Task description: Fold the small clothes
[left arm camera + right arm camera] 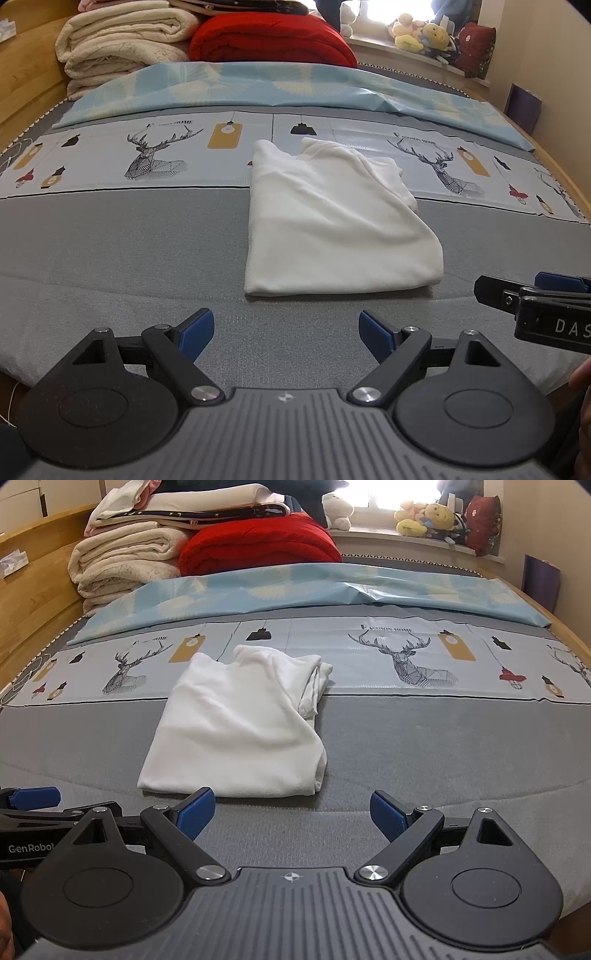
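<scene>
A small white garment [332,221] lies folded lengthwise on the grey bed cover, its sleeves tucked in along the right side. The right wrist view shows the same white garment [240,723] ahead and to the left. My left gripper [286,338] hovers open just short of the garment's near hem, holding nothing. My right gripper [291,818] is open too and empty, near the garment's lower right corner. The right gripper's tip [532,291] shows at the right edge of the left wrist view. The left gripper's tip [33,799] shows at the left edge of the right wrist view.
Behind the garment lie a deer-print sheet [155,158] and a light blue cover [258,85]. Folded cream blankets [122,44] and a red quilt [273,37] are stacked at the bed's head. Plush toys [424,518] sit on the windowsill. A wooden bed frame [33,587] runs along the left.
</scene>
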`<state>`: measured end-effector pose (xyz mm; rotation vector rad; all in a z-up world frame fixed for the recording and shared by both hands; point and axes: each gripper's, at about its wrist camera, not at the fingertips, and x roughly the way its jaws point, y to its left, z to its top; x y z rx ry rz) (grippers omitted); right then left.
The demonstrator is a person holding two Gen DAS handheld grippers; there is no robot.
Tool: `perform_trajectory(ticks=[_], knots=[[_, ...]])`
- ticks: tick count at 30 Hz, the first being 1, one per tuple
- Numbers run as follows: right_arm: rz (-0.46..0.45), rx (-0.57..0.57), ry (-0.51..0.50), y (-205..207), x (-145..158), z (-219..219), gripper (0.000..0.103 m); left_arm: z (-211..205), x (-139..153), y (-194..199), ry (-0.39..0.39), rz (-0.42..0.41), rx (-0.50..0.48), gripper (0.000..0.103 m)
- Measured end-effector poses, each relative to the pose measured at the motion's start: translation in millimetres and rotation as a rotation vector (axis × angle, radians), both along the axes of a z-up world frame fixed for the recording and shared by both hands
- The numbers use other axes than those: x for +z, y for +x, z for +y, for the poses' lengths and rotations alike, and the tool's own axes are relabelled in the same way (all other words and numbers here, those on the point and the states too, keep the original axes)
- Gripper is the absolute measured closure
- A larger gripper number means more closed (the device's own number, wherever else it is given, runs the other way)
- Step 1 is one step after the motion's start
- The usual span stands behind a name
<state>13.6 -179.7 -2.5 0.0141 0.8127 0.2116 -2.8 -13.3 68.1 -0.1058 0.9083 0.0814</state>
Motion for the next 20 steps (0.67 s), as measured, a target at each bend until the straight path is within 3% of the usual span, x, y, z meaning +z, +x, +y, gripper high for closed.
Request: perform_trajectory(ticks=[20], knots=[[0.002,0.005,0.001,1.0,-2.8,2.1,0.012,-2.4,-0.9,1.2,-0.001,-0.002,-0.014,0.014]])
